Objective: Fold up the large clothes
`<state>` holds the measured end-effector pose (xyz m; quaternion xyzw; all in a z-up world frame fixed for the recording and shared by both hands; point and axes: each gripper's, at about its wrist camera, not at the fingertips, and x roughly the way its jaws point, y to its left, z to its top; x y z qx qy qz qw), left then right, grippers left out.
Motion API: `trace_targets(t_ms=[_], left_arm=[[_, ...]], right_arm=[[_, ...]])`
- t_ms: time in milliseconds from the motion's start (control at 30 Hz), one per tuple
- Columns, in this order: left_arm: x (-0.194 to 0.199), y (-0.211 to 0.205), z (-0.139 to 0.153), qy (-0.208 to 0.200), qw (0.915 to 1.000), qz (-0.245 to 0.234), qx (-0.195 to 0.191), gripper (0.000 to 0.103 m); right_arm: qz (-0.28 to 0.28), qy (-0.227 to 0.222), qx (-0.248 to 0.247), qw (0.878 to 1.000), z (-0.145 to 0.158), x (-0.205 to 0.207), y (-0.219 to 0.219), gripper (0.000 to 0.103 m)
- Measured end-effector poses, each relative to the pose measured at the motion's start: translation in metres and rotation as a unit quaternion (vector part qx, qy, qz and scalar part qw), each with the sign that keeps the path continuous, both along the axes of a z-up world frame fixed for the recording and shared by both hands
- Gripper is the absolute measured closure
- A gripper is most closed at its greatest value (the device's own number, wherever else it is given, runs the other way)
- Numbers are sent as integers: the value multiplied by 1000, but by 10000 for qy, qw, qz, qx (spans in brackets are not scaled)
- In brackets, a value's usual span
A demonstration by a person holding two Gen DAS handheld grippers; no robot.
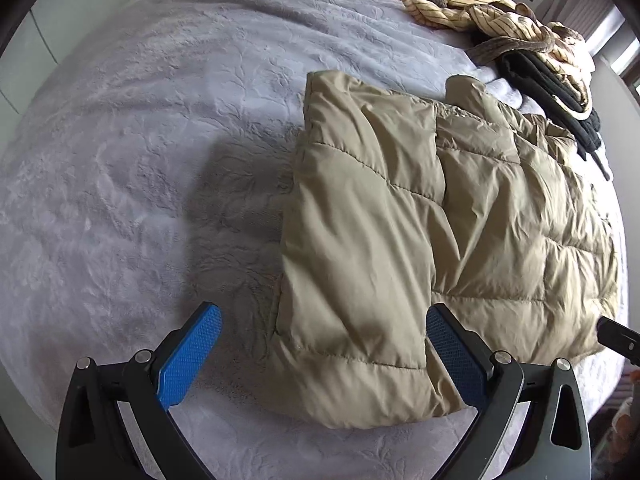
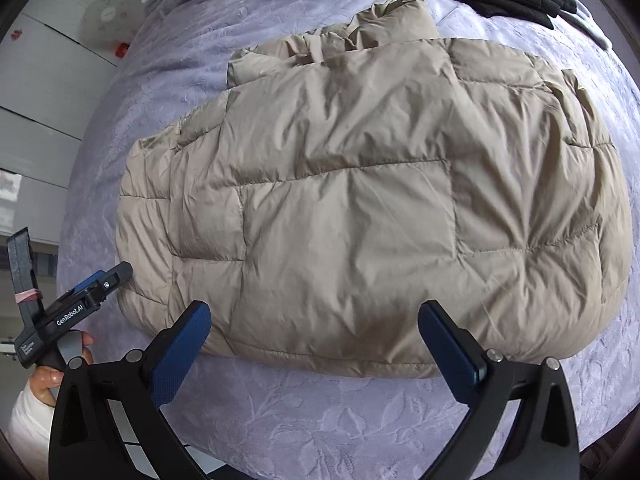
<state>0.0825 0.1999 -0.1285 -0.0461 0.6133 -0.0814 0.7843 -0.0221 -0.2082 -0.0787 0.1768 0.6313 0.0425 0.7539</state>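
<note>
A: Your fingers (image 1: 190, 354) on both grippers stand fully spread, holding nothing.

B: Why? The folded tan puffer jacket (image 2: 352, 208) lies released on the bed (image 2: 320, 420), settling flat.

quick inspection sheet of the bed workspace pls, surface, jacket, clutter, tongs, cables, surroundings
surface: bed under a lilac embossed cover, wrinkled.
job's things: beige puffer jacket lying folded on the bed, one side folded over on top.
clutter: striped cream garment and black clothes heaped at the far edge beyond the jacket.
tongs: left tongs open over the jacket's near corner; right tongs open above its near edge; neither grips anything.
cables: nothing seen.
surroundings: white cupboard fronts beside the bed; a round pale thing leaning there, too blurred to tell.
</note>
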Motion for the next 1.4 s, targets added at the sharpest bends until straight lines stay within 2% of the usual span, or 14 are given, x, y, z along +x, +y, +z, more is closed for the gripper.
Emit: trace_targets(t_ms=[100,167,200,233,300,433,567,700,767,867,1000,1133,1300,1400], left_arm=[[0,2,-2,57,9999,-5,-91,0],[0,3,-5,80,9999,12,-83,0],[0,2,-5,81,9999,16,-90,0],[1,2,-6,80,9999,22,-97,0],[4,2,-8,72,9999,47,-95,0],[12,1,-16,104,9999,100,-67,0],[18,-2,-23,156,9998,74,-19,0],[19,-6,-25,151,9999,13,-14,0],[20,-6,-24,136,9999,-21,-24,0],[21,-6,-23,121,9999,-39,-36,0],[23,-5,-25,140,9999,-65,-70,0],[26,-1,-26,129,9998,-115,-109,0],[35,13,-24,113,9985,-22,-541,0],[46,26,-25,117,9945,-89,-1039,0]], right_arm=[[-64,-103,8,9999,2,6,1,3],[-106,-164,-93,9998,3,12,2,32],[-117,-142,-173,9997,1,17,2,64],[-142,-131,-225,9996,-1,23,1,79],[-159,-237,-216,9994,-2,33,-2,80],[-71,-481,-534,9974,-13,66,-7,81],[-189,-271,-583,9978,-45,97,-14,82],[-268,-163,-610,9976,-66,110,-17,84],[-282,-160,-625,9975,-69,109,-18,84],[-268,-161,-725,9969,-57,105,-16,84],[-35,-389,-758,9964,-27,82,-5,84],[2,-387,-721,9966,-19,51,1,84],[-154,-168,-709,9972,-33,32,-1,84],[-190,-133,-714,9972,-38,30,-2,84]])
